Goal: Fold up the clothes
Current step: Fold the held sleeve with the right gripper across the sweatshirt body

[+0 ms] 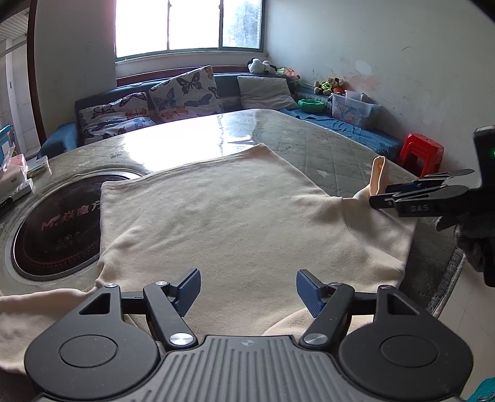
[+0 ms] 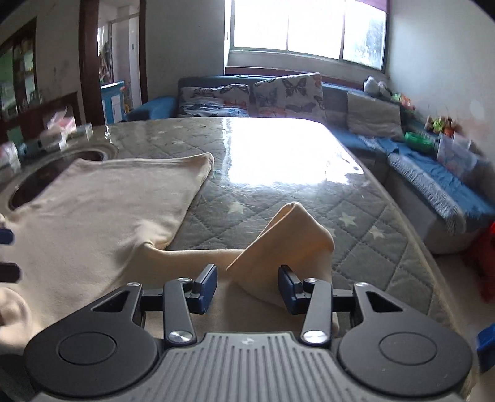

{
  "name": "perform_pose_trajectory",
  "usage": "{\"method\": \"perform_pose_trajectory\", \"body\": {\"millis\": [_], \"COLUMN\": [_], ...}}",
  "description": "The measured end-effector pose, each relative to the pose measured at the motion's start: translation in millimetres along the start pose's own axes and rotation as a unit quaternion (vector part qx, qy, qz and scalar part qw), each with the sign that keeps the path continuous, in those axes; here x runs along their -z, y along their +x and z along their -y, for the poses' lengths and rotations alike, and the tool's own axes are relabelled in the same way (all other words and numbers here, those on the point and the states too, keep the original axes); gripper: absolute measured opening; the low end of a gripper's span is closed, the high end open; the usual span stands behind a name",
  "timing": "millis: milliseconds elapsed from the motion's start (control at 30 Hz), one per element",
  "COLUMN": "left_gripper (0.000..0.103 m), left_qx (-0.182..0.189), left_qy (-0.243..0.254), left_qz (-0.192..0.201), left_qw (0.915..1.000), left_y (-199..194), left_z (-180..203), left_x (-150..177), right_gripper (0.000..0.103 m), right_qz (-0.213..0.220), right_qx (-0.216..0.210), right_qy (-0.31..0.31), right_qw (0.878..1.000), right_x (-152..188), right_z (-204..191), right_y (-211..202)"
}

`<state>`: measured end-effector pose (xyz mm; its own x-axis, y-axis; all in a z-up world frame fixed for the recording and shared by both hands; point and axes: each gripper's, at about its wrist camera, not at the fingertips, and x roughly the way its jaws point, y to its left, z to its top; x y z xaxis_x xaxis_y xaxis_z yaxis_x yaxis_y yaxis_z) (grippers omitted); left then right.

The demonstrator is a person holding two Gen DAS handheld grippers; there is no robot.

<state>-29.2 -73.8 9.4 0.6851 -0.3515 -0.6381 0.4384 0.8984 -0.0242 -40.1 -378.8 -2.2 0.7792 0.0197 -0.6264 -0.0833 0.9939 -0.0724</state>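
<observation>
A: Where is the cream garment [image 1: 235, 216] found?

B: It is spread flat on the quilted, star-patterned table cover [image 2: 355, 216], under a clear glossy sheet. Its left edge is laid over the round black induction cooktop [image 1: 52, 225] set into the table at about nine o'clock in the left wrist view.

A: And the sleeve?

B: In the right wrist view a folded sleeve end [image 2: 290, 244] is seen raised at twelve o'clock, standing between the blue pads of the right gripper [image 2: 247, 286]. The jaws are set partly apart; a gap is visible on the left side, though whether the right pad [image 2: 286, 289] is pressed against the cloth cannot be told, since that view is blurred.

A: The other gripper?

B: The left gripper [image 1: 247, 292] is held with its jaws spread wide over the near part of the garment, with nothing pinched between them.

A: What is placed further out?

B: Butterfly-print cushions [image 1: 182, 89] are propped on a blue sofa [image 1: 346, 126] at twelve o'clock beneath the window [image 1: 188, 24]. A red plastic stool [image 1: 420, 154] is seen at two o'clock.
</observation>
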Motion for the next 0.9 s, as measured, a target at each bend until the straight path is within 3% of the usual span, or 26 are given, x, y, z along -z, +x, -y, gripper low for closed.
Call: {"method": "perform_pose_trajectory", "body": {"millis": [67,133,200,533,700,900], "left_gripper": [0.072,0.072,0.072,0.073,0.074,0.074], "left_qx": [-0.002,-0.003,-0.004,0.008,0.009,0.001], "left_qy": [0.0,0.001,0.002,0.017,0.023,0.017], "left_qz": [0.0,0.0,0.0,0.004,0.003,0.007], "left_qw": [1.0,1.0,1.0,0.9998,0.9997,0.9998], "left_y": [-1,-1,-2,-1,0,-2], "left_z": [0,0,1,14,18,11], "left_x": [0,0,-1,-3,-3,-6], "right_gripper": [0.033,0.012,0.006,0.004,0.004,0.004], "right_qz": [0.009,0.019,0.029,0.097,0.083,0.088], "right_qx": [0.013,0.014,0.012,0.025,0.047,0.018], "right_qy": [-0.011,-0.006,0.007,0.149,0.197,0.208], "right_qw": [1.0,1.0,0.999,0.984,0.976,0.974], "right_x": [2,3,2,-3,16,14], "right_z": [-3,-1,3,81,112,113], "right_y": [1,-3,-8,-72,-72,-79]}}
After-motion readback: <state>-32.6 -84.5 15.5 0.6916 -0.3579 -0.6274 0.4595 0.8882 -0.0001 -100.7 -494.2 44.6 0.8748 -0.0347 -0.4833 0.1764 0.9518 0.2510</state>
